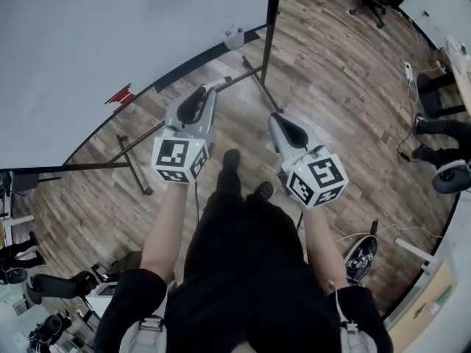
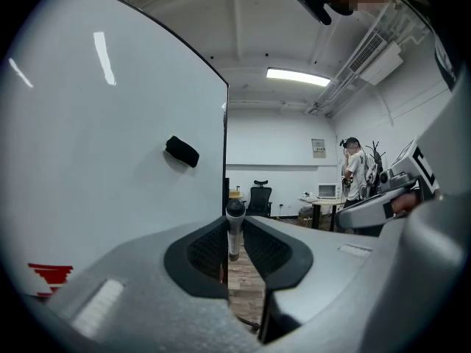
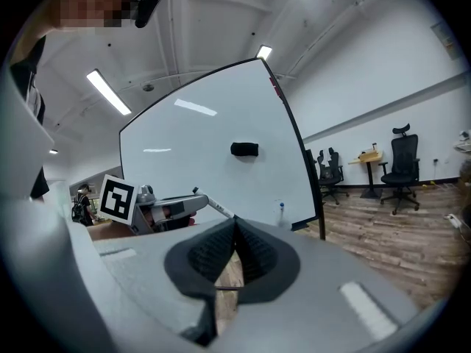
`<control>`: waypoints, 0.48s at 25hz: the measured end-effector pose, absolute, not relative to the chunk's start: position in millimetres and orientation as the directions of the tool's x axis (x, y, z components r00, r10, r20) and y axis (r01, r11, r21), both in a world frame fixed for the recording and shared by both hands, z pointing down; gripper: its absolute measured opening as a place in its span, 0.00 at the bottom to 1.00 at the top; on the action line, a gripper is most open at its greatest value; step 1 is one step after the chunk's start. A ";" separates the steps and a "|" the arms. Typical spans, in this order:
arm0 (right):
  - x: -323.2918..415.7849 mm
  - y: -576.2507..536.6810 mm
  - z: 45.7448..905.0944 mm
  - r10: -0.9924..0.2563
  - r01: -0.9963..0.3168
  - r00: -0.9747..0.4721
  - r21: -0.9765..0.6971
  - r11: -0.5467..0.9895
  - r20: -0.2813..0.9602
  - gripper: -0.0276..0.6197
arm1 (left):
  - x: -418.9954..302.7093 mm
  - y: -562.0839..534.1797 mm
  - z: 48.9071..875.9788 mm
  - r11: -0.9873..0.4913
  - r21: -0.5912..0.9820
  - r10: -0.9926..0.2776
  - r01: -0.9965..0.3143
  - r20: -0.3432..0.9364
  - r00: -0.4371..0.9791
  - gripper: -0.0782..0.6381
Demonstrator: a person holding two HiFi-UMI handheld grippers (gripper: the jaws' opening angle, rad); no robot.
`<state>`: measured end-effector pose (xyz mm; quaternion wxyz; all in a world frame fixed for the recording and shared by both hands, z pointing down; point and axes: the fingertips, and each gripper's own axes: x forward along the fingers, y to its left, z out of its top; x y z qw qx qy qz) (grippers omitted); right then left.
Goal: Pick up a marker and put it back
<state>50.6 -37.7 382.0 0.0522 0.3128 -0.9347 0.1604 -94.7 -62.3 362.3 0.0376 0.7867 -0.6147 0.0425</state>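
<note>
Holds the marker [image 2: 234,230] clamped between the pads of the left gripper [image 1: 213,88], one end poking out past them toward the whiteboard [image 1: 88,43], probably to steer it without losing the barrel. Has the right gripper [image 3: 235,223] just beside, on the side away from the whiteboard, pinched together on nothing (spare for now, by the look of it). Stands close to the whiteboard's lower edge, near its post [image 1: 271,20]. Shows an eraser [image 2: 182,151] stuck on the whiteboard's face, likely parked there for easy reach, and what looks like a small white bottle [image 1: 234,37] at its foot. Offers bare wooden floor [image 1: 331,87] beyond the post for swinging clear; calls for care only around the stand's legs [image 1: 132,164]. Past the whiteboard's edge, takes in an office chair [image 2: 259,197] and a person [image 2: 353,171], well apart.
</note>
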 end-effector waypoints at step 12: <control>63.7 -35.9 376.0 -0.548 -0.574 -0.819 -0.272 0.772 0.171 0.04 | -83.0 -52.2 355.0 -0.197 0.007 -0.975 -0.980 0.099 0.197 0.21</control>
